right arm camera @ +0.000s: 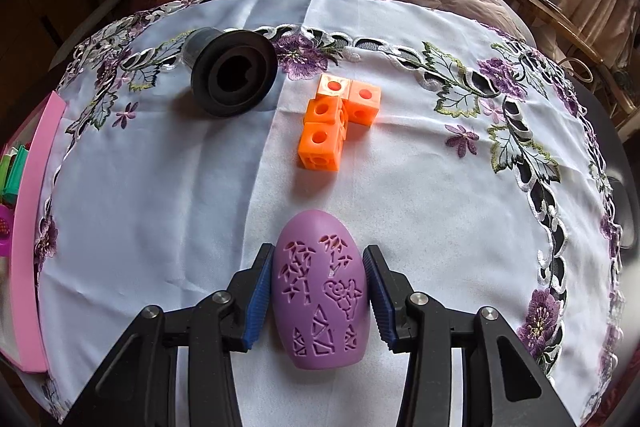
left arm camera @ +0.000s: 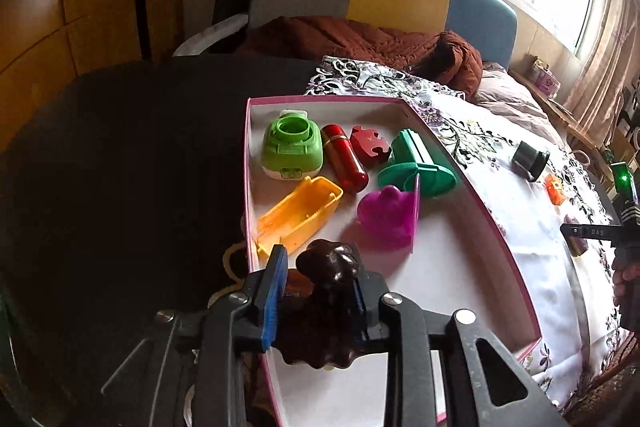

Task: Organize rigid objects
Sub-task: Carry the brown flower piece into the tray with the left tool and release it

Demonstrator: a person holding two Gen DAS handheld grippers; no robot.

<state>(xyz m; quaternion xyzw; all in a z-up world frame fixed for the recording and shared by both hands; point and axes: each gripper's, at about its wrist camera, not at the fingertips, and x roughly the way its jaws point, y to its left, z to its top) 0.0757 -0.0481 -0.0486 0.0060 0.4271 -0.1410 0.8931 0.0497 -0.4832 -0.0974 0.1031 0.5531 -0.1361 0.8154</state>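
left wrist view: the left tool point(left arm camera: 316, 291) hangs over the near end of the pink-rimmed box point(left arm camera: 472, 187), with a dark brown lumpy figure point(left arm camera: 328, 267) between its blue pads point(left arm camera: 274, 291). one pad seems to touch the figure, the other shows a slight gap, so i cannot tell whether it is clamped or let go. deeper in the box, beyond the figure, lie a yellow tray piece point(left arm camera: 300, 219), a magenta duck-like toy point(left arm camera: 388, 219), a green camera-shaped toy point(left arm camera: 292, 149), a red capsule point(left arm camera: 344, 163), a red puzzle piece point(left arm camera: 370, 145) and a teal stand point(left arm camera: 416, 167). by my count six things are filed and this one is arriving.

right wrist view: the right tool point(right arm camera: 318, 291) straddles a purple egg-shaped shell point(right arm camera: 318, 291) lying on the embroidered cloth point(right arm camera: 160, 207), right of the box point(right arm camera: 28, 227). the jaws stand apart, a thin gap each side, not pressing. beyond the shell sit orange linked cubes point(right arm camera: 332, 123) and a black round cap point(right arm camera: 234, 77). three things are left outside, i judge.

only the left view shows the box contents; only the right shows the shell's carved pattern and the tool's gap around it.
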